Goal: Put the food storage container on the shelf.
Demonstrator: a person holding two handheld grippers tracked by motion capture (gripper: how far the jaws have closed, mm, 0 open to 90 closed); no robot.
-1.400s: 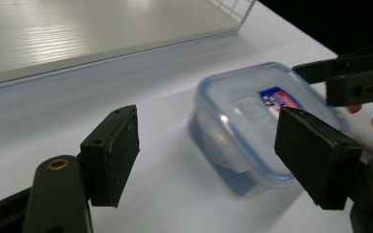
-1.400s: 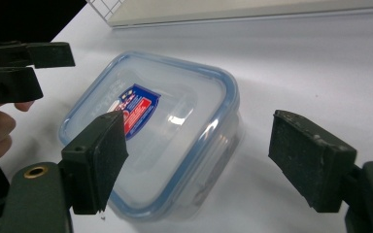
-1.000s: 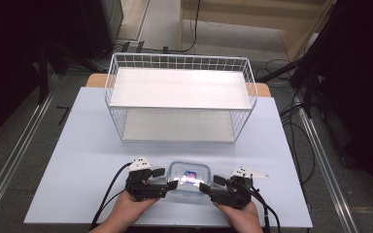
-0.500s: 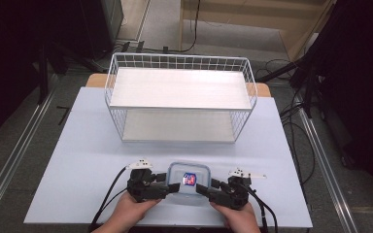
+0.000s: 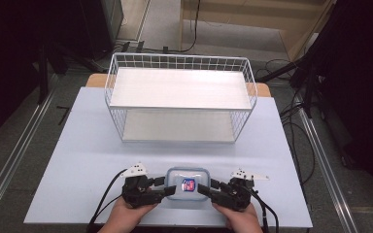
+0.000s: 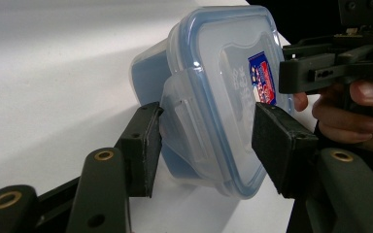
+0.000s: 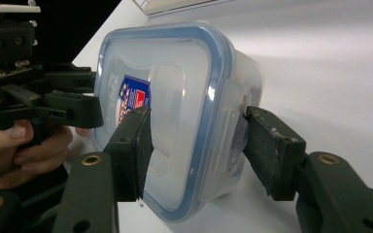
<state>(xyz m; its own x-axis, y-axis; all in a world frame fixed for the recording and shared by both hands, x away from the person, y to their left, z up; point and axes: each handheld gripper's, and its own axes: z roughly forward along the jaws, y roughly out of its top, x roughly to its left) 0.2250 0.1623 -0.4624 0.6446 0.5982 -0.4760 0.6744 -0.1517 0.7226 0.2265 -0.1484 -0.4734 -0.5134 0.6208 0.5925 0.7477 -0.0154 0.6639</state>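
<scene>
Low in the high view, just above the bottom edge and a little right of centre, a clear food container [image 5: 187, 183] with a blue-rimmed snap lid sits flat on the pale table [image 5: 77, 160], caught between the two tools. The left gripper [image 5: 161, 190] comes at it from the frame's left and the right gripper [image 5: 205, 189] from the right, each held by a hand entering at the bottom, so the box is approached from opposite ends, which looks like the way to lift it level. In the left gripper view the jaws straddle the lid's end latch [image 6: 184, 127]: one pad lies against the container's underside edge, the other over the lid top, and they have just been closing with the box end between them; the far pad seems to stand slightly off the lid, so I cannot tell if the clamp is firm. In the right gripper view the same holds, with one pad over the lid [image 7: 165, 111] and the other at the side latch [image 7: 230, 131], jaws likewise just closing around that end, contact likely but not certain. A red and blue label [image 5: 188, 184] marks the lid. Farther up the frame, across bare table, stands a white wire rack [image 5: 179, 97] with two shelves, probably the destination.
</scene>
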